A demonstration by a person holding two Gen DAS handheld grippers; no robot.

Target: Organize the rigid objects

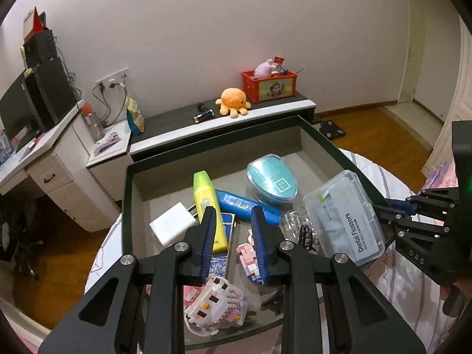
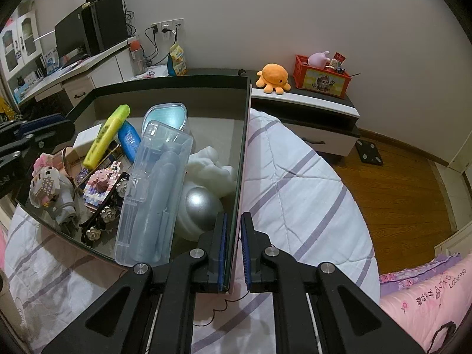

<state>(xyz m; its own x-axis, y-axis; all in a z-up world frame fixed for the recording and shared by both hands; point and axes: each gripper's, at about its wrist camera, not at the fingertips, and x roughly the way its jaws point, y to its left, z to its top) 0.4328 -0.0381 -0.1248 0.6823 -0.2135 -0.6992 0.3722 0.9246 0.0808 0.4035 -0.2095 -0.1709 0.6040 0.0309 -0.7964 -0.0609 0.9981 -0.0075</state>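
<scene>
A dark-rimmed box (image 1: 127,206) lies on the bed, filled with clutter. Inside are a yellow highlighter (image 1: 206,203), a blue tube (image 1: 244,205), a teal oval case (image 1: 271,183), a clear dental flossers case (image 1: 345,218), a white charger (image 1: 171,227) and a pink brick figure (image 1: 246,253). My left gripper (image 1: 233,211) hovers over the box's near half, its blue pads a narrow gap apart with nothing between them. My right gripper (image 2: 235,216) is shut on the box's right wall (image 2: 240,147). A silver ball (image 2: 200,203) and a black flowered hair clip (image 2: 103,215) lie near it.
The box rests on a white quilt with purple stripes (image 2: 295,177). Behind it a low cabinet (image 1: 224,124) carries an orange octopus plush (image 1: 233,101) and a red crate (image 1: 270,85). A desk with a monitor (image 1: 17,112) stands at the left. Wood floor (image 1: 377,135) lies to the right.
</scene>
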